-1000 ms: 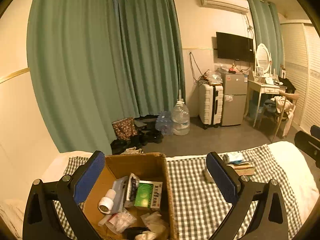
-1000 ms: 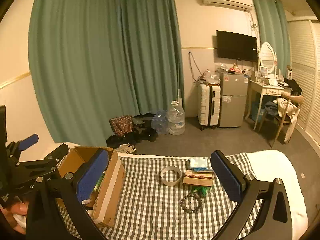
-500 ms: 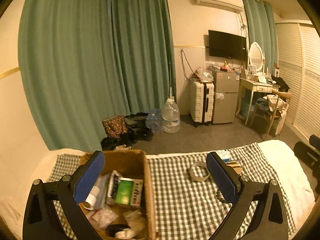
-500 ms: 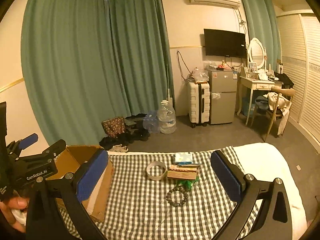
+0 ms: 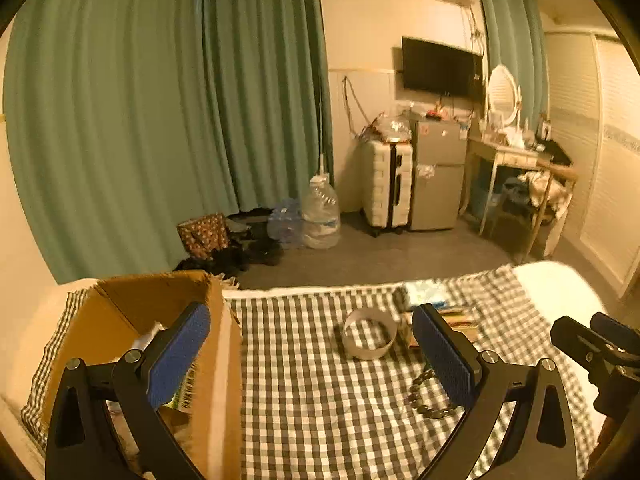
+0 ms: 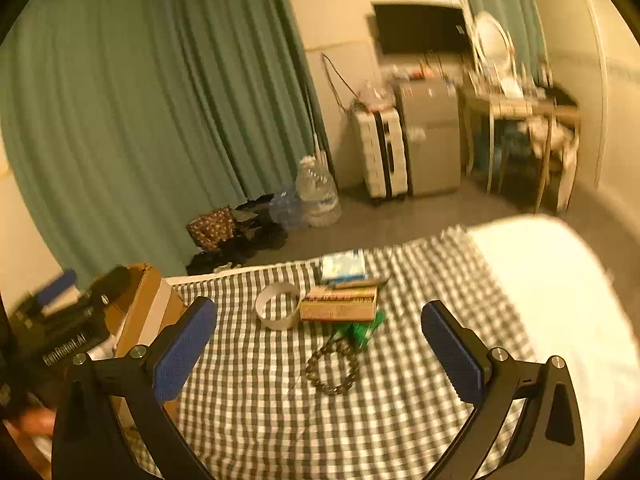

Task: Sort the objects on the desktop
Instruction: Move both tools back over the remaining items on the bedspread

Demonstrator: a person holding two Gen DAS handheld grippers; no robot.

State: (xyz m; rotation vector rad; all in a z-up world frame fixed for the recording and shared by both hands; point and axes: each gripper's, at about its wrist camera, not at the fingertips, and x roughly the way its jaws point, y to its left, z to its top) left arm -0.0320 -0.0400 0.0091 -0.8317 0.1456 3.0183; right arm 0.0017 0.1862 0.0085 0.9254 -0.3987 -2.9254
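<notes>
Left gripper (image 5: 310,354): blue-padded jaws spread wide, nothing between them, hanging above the green-and-white checked cloth (image 5: 304,400). Its left pad overlaps the open brown cardboard box (image 5: 120,320) at the cloth's left end; box holds loose items, contents mostly hidden.

Right gripper (image 6: 318,346): jaws also wide apart and empty, above the cloth's middle. This view is motion-blurred.

Unsorted items lie on the cloth, right of the box:
- pale tape ring (image 6: 278,306), standing on edge, just left of the flat tan rectangular box (image 6: 338,304), touching or nearly so
- light blue-and-white packet (image 6: 344,266) stacked on top of the tan box
- green wrapped item (image 6: 362,330) at the tan box's front edge
- dark beaded bracelet (image 6: 332,368) just in front of the green item, between the right gripper's jaws in its own view

In the left wrist view the bracelet (image 5: 430,396) sits partly behind the right pad. The right gripper's black body (image 5: 596,356) shows at that view's right edge.
</notes>
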